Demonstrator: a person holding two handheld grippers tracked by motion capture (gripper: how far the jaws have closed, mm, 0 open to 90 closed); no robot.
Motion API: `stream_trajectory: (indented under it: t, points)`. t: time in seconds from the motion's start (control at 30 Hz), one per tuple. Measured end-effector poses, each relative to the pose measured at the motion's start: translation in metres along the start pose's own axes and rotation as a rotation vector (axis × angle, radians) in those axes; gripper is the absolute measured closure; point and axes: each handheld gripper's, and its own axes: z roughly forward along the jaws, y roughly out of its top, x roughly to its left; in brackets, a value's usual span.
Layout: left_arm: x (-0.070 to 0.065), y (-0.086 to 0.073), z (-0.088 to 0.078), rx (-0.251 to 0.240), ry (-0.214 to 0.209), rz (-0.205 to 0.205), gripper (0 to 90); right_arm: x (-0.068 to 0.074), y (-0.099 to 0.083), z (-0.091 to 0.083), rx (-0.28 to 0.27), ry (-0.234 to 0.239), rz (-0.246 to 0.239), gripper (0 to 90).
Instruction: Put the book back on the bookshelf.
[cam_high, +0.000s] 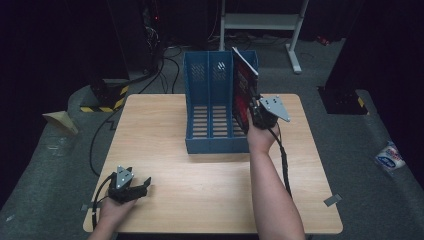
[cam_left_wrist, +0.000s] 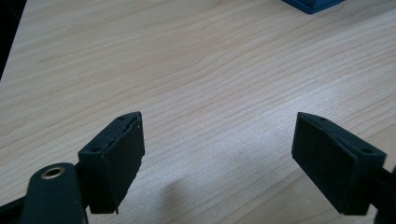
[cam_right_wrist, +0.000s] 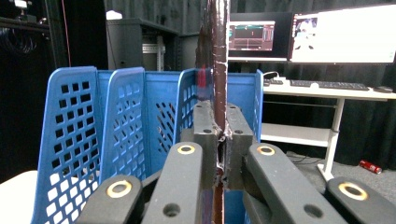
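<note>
Left gripper (cam_high: 134, 189): rests at the near left corner of the desk (cam_high: 165, 150), held in the person's left hand (cam_high: 112, 210). Jaws stand wide apart with nothing between them; in the left gripper view (cam_left_wrist: 219, 154) bare wood grain shows between the two black pads.

Desk: light wood top, square to the high view.

File rack (cam_high: 210, 112): blue plastic, three upright compartments with perforated dividers, standing at the middle of the desk toward its far edge. Its corner (cam_left_wrist: 310, 4) shows at the top of the left gripper view.

Book (cam_high: 245, 90): thin, dark red cover, standing on edge and leaning slightly, in the rightmost compartment of the file rack, its upper part rising above the rack's wall. In the right gripper view the book (cam_right_wrist: 215, 60) appears edge-on, straight up the middle.

Right gripper (cam_high: 257, 112): held in the person's right hand (cam_high: 261, 136) just beside the rack's right side. Jaws clamped tight on the book's near edge, pads (cam_right_wrist: 205, 128) pressing both covers.

Background: monitors (cam_right_wrist: 341, 35) on a white stand.
</note>
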Motion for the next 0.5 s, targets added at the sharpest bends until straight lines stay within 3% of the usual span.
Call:
stream_trajectory:
  t: [0.3, 0.5]
  points:
    - [0.0, 0.0, 0.0, 0.001, 0.005, 0.006, 17.6, 0.0, -0.017, -0.008, 0.0, 0.009, -0.01, 85.9]
    - [-0.001, 0.0, 0.0, 0.003, 0.004, 0.007, 17.6, -0.001, -0.016, -0.016, 0.055, 0.011, -0.001, 83.2]
